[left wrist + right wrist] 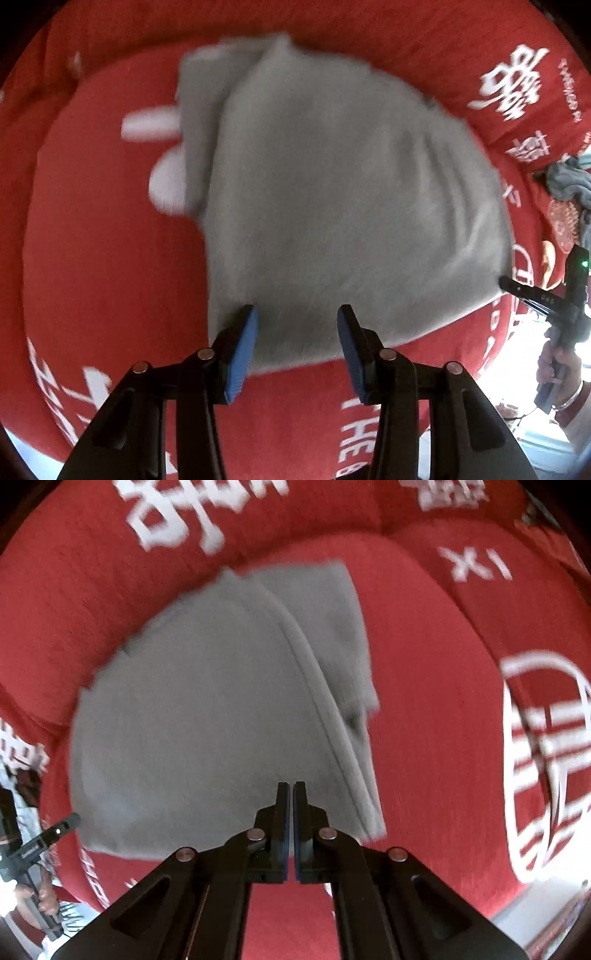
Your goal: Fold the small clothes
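A grey garment [332, 206] lies folded on a red bedspread [110, 258] with white lettering. Its folded-over part shows at the upper left in the left wrist view and as a raised edge at the right in the right wrist view [207, 716]. My left gripper [297, 332] is open and empty, above the garment's near edge. My right gripper [291, 812] is shut with nothing visible between its pads, above the garment's near right part. The right gripper also shows at the right edge of the left wrist view [517, 286]. The left gripper shows at the left edge of the right wrist view [62, 825].
A crumpled blue-grey cloth [569, 181] lies at the far right of the bed. The bedspread's large white prints [546, 760] surround the garment. The bed's edge and a bright floor [546, 908] show at the lower right.
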Demonstrator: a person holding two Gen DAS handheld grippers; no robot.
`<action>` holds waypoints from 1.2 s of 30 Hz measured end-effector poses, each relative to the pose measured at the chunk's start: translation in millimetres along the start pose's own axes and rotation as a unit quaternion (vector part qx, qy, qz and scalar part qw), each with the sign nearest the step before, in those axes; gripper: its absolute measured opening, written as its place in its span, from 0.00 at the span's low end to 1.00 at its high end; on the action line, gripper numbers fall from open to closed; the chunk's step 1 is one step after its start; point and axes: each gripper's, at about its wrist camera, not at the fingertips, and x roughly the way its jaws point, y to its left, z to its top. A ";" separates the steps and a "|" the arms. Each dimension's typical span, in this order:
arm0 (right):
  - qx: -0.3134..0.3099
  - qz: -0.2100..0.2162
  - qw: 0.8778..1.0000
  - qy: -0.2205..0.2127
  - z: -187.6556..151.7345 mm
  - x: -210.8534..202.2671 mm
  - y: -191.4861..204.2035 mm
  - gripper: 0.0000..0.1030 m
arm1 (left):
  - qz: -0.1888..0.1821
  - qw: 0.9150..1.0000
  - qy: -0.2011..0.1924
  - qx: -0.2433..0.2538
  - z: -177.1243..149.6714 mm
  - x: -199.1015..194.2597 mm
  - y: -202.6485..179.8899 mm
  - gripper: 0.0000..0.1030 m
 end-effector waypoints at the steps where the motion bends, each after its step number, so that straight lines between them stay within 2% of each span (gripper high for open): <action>1: 0.003 0.002 1.000 0.002 -3.8 3.6 -6.3 0.00 | -0.010 1.000 -0.016 0.002 -4.8 -2.9 4.3 0.45; 4: -0.012 0.010 1.000 -0.008 -5.2 3.1 -10.3 0.00 | -0.020 1.000 -0.013 0.004 -6.7 -7.2 11.1 0.45; 9: -0.020 -0.011 1.000 -0.007 -7.6 -2.3 -10.3 0.00 | -0.023 1.000 -0.009 -0.012 -2.9 -10.1 16.1 0.45; 15: 0.005 -0.032 0.999 -0.003 -12.5 -10.9 -18.4 0.00 | -0.004 1.000 -0.008 -0.016 -7.1 -15.8 13.7 0.45; 19: 0.010 -0.060 0.998 0.004 -16.3 -13.6 -16.0 0.00 | 0.034 0.999 -0.007 -0.022 -7.1 -24.3 18.9 0.45; 22: 0.029 -0.083 0.996 0.011 -19.5 -14.5 -17.3 0.00 | 0.037 0.999 -0.006 -0.026 -6.7 -28.6 22.8 0.45; 25: 0.052 -0.056 0.997 0.009 -22.8 -21.4 -15.4 0.03 | 0.048 0.999 -0.008 -0.016 -4.2 -32.3 20.0 0.45; 28: 0.037 -0.032 0.999 0.008 -28.6 -27.3 3.2 0.03 | 0.052 0.999 -0.007 -0.010 -3.0 -34.4 18.1 0.46; 29: 0.030 -0.026 0.999 0.009 -29.8 -27.7 8.4 0.03 | 0.051 0.999 -0.004 -0.008 -2.7 -34.1 17.0 0.49; 30: 0.022 -0.020 1.000 0.011 -31.9 -27.4 16.7 0.03 | 0.051 0.999 0.000 -0.006 -2.1 -33.6 16.0 0.64; 31: 0.014 -0.012 1.000 0.014 -34.6 -26.6 26.7 0.03 | 0.051 0.999 0.000 -0.004 -1.6 -33.7 14.5 0.71; 36: -0.012 0.019 0.999 0.033 -47.2 -20.1 65.1 0.03 | 0.056 0.998 0.006 0.003 -4.3 -34.2 12.1 0.71</action>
